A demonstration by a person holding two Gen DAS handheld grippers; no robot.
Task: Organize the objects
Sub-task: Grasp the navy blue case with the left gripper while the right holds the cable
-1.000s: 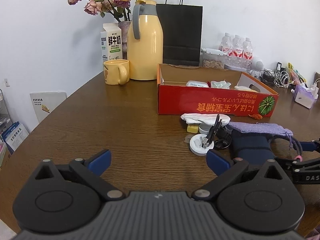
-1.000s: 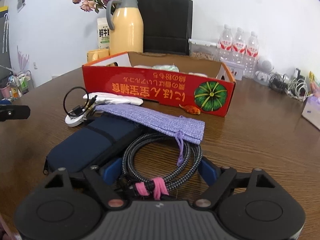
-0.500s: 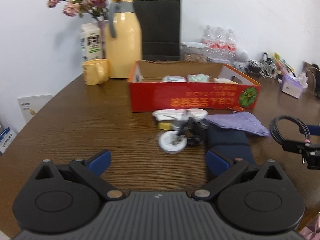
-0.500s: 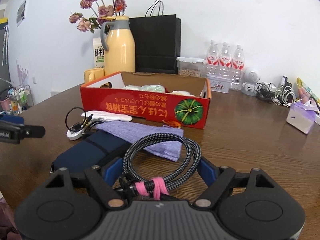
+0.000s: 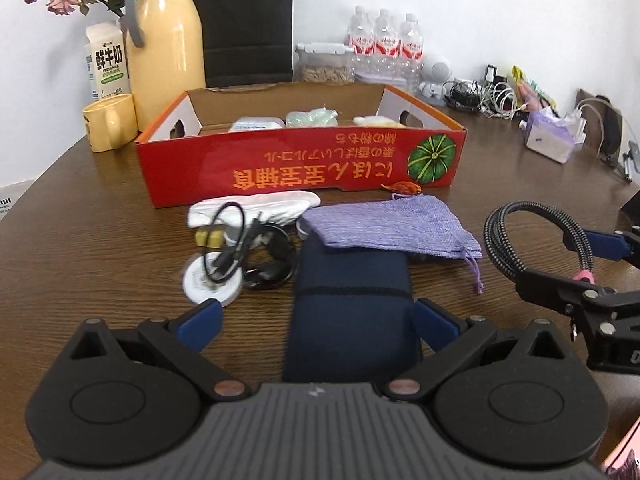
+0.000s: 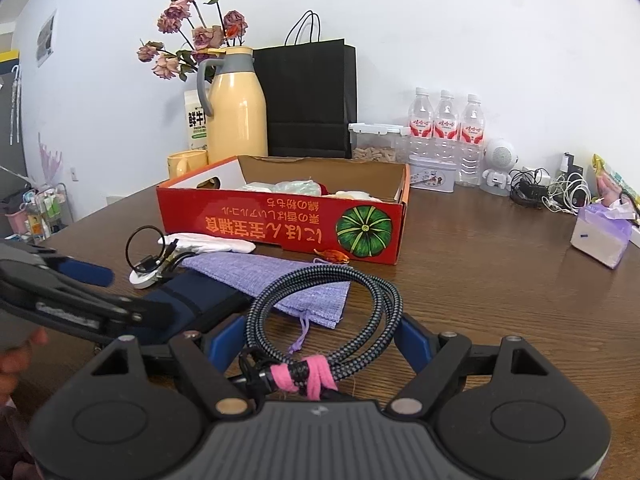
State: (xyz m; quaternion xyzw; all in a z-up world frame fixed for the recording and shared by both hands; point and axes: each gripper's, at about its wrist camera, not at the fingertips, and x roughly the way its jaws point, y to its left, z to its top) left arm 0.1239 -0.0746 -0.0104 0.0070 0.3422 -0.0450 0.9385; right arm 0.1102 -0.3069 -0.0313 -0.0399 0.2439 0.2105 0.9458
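My right gripper (image 6: pixel 320 340) is shut on a coiled black-and-white braided cable (image 6: pixel 376 292) tied with a pink band, and holds it off the table. From the left wrist view the cable (image 5: pixel 500 240) hangs at the right in that gripper (image 5: pixel 600 264). My left gripper (image 5: pixel 316 318) is open, its blue fingers either side of a navy pouch (image 5: pixel 352 292) and not touching it. A purple drawstring bag (image 5: pixel 384 224) overlaps the pouch's far end. Beside them lie a white round charger with a black cord (image 5: pixel 212 280) and a white cloth (image 5: pixel 256 204). Behind stands the red cardboard box (image 5: pixel 304 160).
At the back left stand a yellow thermos (image 5: pixel 164 40), mug (image 5: pixel 108 126), milk carton (image 5: pixel 106 64) and black paper bag (image 5: pixel 244 20). Water bottles (image 6: pixel 444 124), tangled chargers (image 6: pixel 560 192) and a tissue pack (image 6: pixel 600 236) crowd the far right. A small orange item (image 5: pixel 402 188) lies by the box.
My left gripper has swung right, from bare table to over the navy pouch. The right gripper has lifted the cable off the pouch and drawn it away to the right.
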